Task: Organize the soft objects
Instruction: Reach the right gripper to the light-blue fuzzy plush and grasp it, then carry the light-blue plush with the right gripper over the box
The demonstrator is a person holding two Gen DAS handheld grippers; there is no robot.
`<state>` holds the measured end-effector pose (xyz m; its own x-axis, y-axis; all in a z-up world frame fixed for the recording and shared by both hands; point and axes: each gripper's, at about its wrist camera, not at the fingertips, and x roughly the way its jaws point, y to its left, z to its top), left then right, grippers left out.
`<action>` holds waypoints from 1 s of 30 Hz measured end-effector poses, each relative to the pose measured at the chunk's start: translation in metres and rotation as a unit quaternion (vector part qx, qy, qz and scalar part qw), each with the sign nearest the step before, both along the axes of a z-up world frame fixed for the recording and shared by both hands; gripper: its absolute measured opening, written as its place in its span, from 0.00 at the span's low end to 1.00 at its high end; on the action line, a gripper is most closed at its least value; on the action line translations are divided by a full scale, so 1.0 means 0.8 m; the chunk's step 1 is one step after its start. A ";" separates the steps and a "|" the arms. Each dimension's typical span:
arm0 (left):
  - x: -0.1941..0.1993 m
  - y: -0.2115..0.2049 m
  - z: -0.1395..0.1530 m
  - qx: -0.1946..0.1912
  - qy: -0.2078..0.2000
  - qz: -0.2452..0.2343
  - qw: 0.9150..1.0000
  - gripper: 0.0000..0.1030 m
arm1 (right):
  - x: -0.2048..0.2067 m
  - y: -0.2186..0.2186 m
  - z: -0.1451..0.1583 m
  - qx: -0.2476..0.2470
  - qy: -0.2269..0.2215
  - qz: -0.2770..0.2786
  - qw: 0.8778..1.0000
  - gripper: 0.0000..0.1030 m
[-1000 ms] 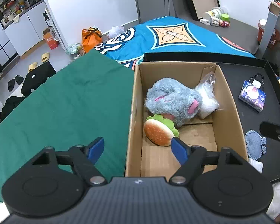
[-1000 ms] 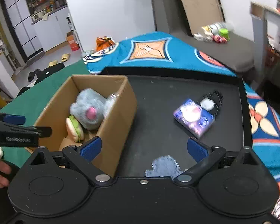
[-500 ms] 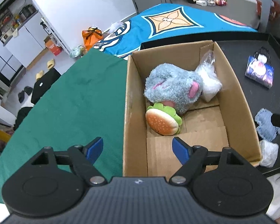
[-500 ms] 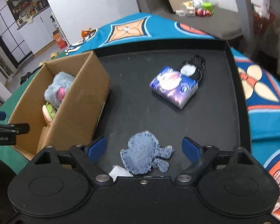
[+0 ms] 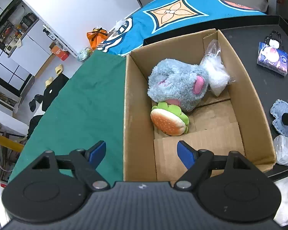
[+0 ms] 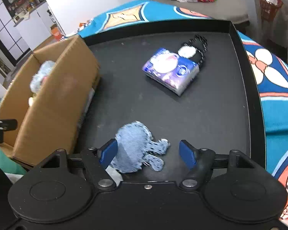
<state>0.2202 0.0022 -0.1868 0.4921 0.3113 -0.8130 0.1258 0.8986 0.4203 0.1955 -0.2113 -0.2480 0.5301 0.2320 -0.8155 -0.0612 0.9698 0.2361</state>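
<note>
Compared with a second ago, the right gripper [image 6: 148,153] has dropped toward the black tray [image 6: 245,80], and the denim patch [image 6: 138,147], then only a blurred sliver at the bottom edge of its view, now lies between its blue-padded fingers. The jaws are closing; the left pad [image 6: 108,151] sits at the patch's edge, while the right pad [image 6: 188,156] is clear of it, so nothing is gripped yet. The left gripper [image 5: 142,152] has shifted over the near wall of the cardboard box [image 5: 247,99], and its jaws stand apart as wide as before, empty. The denim patch is flat, frayed at the rim, with a rounded body on the side of the right gripper's left finger and two stubby lobes pointing toward its right finger, so that its long axis runs across the jaws. A crumpled clear plastic bag [image 5: 285,150] lies just beside the patch, nearer the gripper body. Ahead of the right gripper, well apart, rests a glossy purple tissue pack [image 6: 170,71]. Inside the corrugated box, ahead of the left gripper, lie a round burger plush [image 5: 168,121], a shaggy grey-blue plush [image 5: 177,84] touching it, and a bag of white stuffing [image 5: 217,72] in the far corner.
</note>
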 end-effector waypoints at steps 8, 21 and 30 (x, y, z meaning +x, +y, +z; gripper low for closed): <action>0.002 -0.011 -0.005 0.025 0.007 -0.009 1.000 0.78 | -0.004 0.008 -0.001 -0.006 -0.006 0.032 0.999 0.45; 0.003 -0.007 0.008 0.007 0.006 0.000 1.000 0.78 | -0.008 -0.008 0.012 0.027 -0.003 0.023 0.999 0.23; -0.003 0.001 0.017 0.002 0.016 -0.004 1.000 0.78 | -0.010 -0.013 0.037 0.017 -0.022 0.014 1.000 0.23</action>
